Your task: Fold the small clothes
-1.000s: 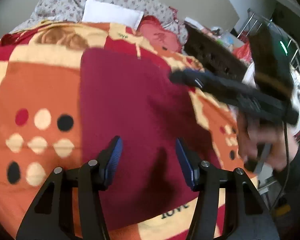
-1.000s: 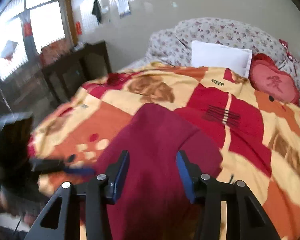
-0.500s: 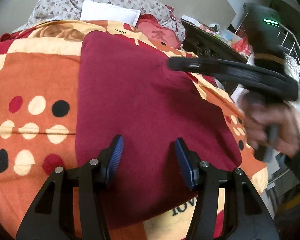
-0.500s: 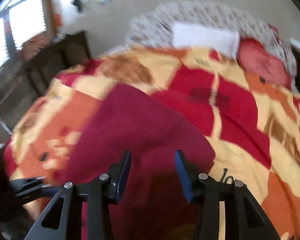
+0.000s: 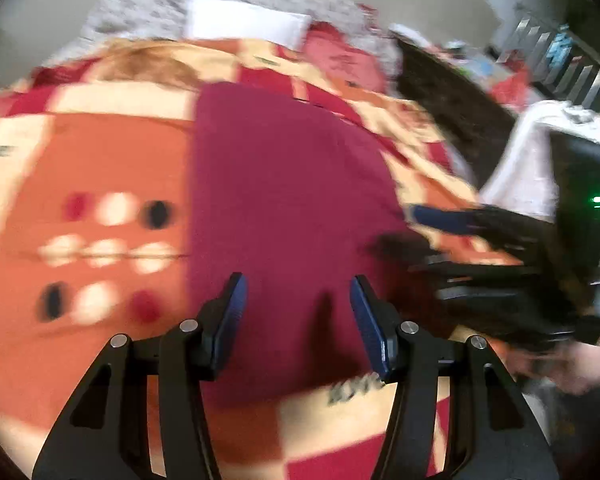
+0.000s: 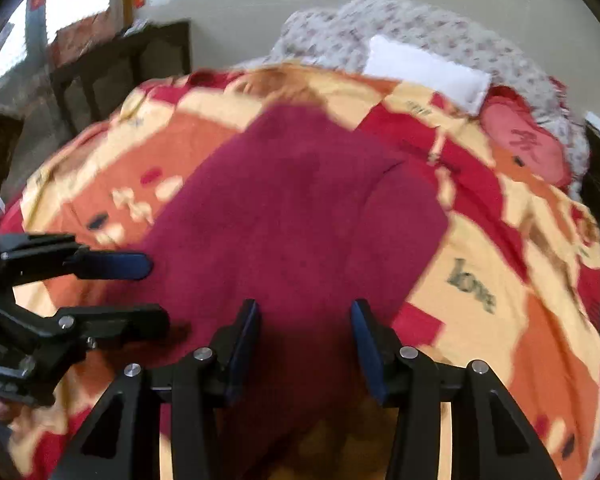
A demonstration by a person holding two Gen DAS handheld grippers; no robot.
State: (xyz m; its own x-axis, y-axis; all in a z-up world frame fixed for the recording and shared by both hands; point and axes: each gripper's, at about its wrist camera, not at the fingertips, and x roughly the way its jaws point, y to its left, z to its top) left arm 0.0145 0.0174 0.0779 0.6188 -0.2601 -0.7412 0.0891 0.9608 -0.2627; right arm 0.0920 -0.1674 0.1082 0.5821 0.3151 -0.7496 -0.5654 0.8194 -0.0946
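A maroon garment (image 5: pixel 284 208) lies spread flat on a patterned blanket (image 5: pixel 100 160) of orange, red and cream that covers a bed. The left gripper (image 5: pixel 298 312) hangs over the garment's near edge with its blue-padded jaws spread apart and nothing between them. The right gripper (image 6: pixel 305 336) hangs over the same cloth from the opposite side, its jaws likewise parted and empty. In the left wrist view the right gripper appears at the garment's right edge; in the right wrist view the left gripper appears at its left edge. At the head of the bed lie a white pillow (image 6: pixel 428 72), a red heart-shaped cushion (image 6: pixel 524 144) and a floral quilt (image 6: pixel 420 28). No container is discernible; both frames are motion-blurred.
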